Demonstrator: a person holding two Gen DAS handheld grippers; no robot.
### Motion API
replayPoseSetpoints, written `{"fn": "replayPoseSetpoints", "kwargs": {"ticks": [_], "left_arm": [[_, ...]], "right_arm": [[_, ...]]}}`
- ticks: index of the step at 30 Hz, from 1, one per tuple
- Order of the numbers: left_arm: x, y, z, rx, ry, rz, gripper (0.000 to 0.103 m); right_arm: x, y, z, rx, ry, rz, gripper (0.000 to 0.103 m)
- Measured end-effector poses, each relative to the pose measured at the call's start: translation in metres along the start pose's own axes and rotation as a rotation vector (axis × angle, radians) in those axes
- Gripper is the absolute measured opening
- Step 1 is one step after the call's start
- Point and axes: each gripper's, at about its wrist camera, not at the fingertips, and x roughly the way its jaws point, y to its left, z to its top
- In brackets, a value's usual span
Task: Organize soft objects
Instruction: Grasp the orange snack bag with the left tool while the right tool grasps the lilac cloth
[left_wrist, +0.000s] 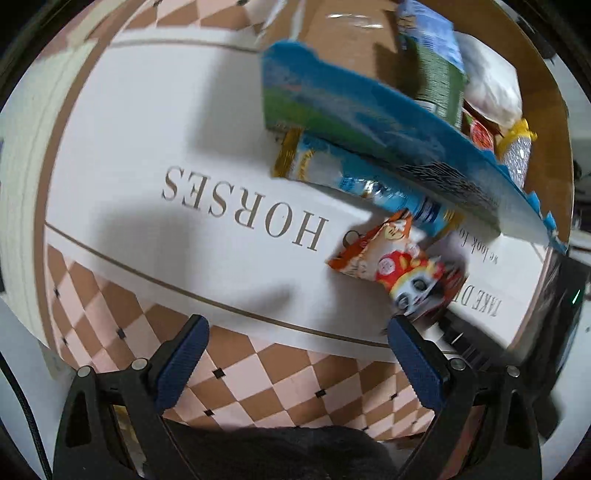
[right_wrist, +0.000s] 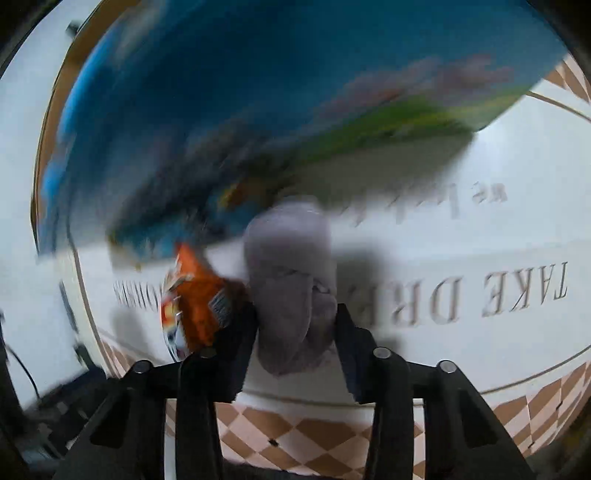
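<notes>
Clamped on a grey soft bundle (right_wrist: 291, 288), the right tool (right_wrist: 295, 321) hovers over the surface (right_wrist: 480, 240), while the left tool (left_wrist: 295, 332) gapes wide, snack packets (left_wrist: 391, 266) ahead beside a cardboard box (left_wrist: 351, 48).

Your left claw (left_wrist: 295, 332) is spread wide, blue pads (left_wrist: 181, 363) apart, gripping nothing. Your right claw (right_wrist: 295, 314) is clamped tight, fingers (right_wrist: 347, 332) pinching something soft and grey.

A home: printed tablecloth (left_wrist: 229, 162) (checkered border), snack packets (left_wrist: 391, 266)
</notes>
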Motion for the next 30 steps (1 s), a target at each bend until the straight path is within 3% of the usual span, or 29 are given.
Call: {"fn": "replayPoseSetpoints", "kwargs": {"ticks": [6, 11, 17, 20, 21, 24, 30], "left_arm": [[0.023, 0.005, 0.005, -0.114, 0.121, -0.150, 0.099], [0.044, -0.020, 0.009, -0.098, 0.169, -0.163, 0.099], [0.072, -0.051, 0.016, -0.039, 0.213, -0.086, 0.098], [0.084, -0.057, 0.014, -0.007, 0.231, -0.054, 0.070], [0.088, -0.057, 0.012, 0.013, 0.246, -0.031, 0.054], [0.089, -0.052, 0.007, 0.040, 0.240, -0.003, 0.054], [0.086, -0.042, -0.010, 0.134, 0.187, 0.140, 0.054]], "right_arm": [[0.021, 0.014, -0.039, -0.038, 0.053, -0.009, 0.035], [0.020, 0.008, -0.048, -0.036, 0.050, -0.018, 0.034], [0.022, 0.007, -0.054, -0.032, 0.047, -0.022, 0.034], [0.017, -0.002, -0.060, -0.026, 0.048, -0.027, 0.033], [0.016, -0.005, -0.062, -0.024, 0.047, -0.034, 0.033], [0.007, -0.020, -0.068, -0.012, 0.049, -0.056, 0.033], [0.000, -0.046, -0.075, 0.013, 0.062, -0.093, 0.033]]}}
